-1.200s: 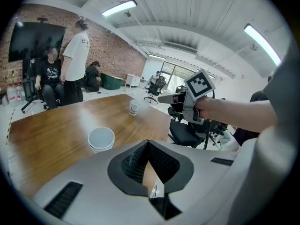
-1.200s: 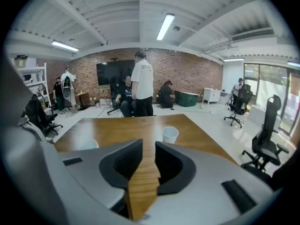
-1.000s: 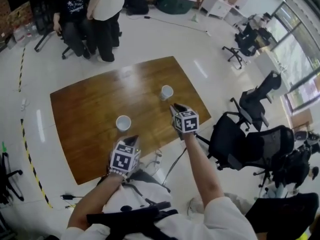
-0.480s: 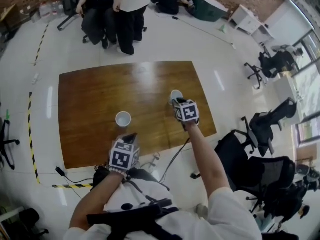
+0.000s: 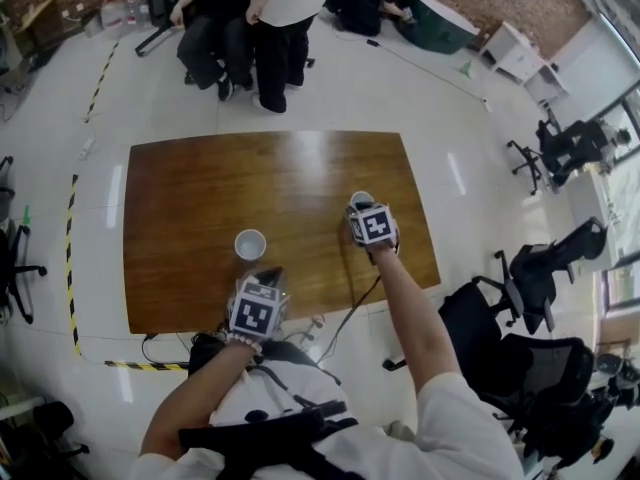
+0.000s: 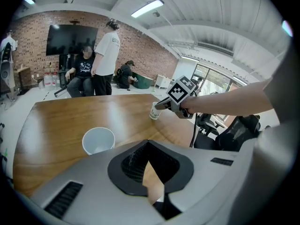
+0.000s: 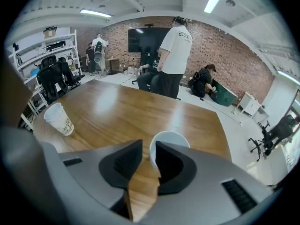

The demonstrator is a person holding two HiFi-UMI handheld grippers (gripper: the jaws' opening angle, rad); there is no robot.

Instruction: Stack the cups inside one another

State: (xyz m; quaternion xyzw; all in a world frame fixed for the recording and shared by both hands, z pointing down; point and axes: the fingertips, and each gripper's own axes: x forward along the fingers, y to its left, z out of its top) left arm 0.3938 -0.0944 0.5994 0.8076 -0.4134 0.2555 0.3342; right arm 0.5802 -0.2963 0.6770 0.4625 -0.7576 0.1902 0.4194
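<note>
A wooden table (image 5: 200, 198) stands on a glossy pale floor (image 5: 480, 118) marked with yellow-and-black tape (image 5: 72, 268). Black office chairs (image 5: 525, 278) cluster at the right. The far wall (image 7: 234, 50) is red brick and carries a dark screen (image 7: 145, 39), with shelves (image 7: 58, 48) at one side. Strip lights (image 6: 147, 7) hang under a white ceiling (image 6: 211, 27). Windows (image 6: 211, 76), perhaps full-height, fill another side.

White sleeve (image 5: 455, 420), grey cube-marked grippers (image 5: 268, 273) (image 5: 356, 204)

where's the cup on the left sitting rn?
In the head view the left cup stands upright on the wooden table, left of centre, just ahead of the open left claw, clear of it.
</note>
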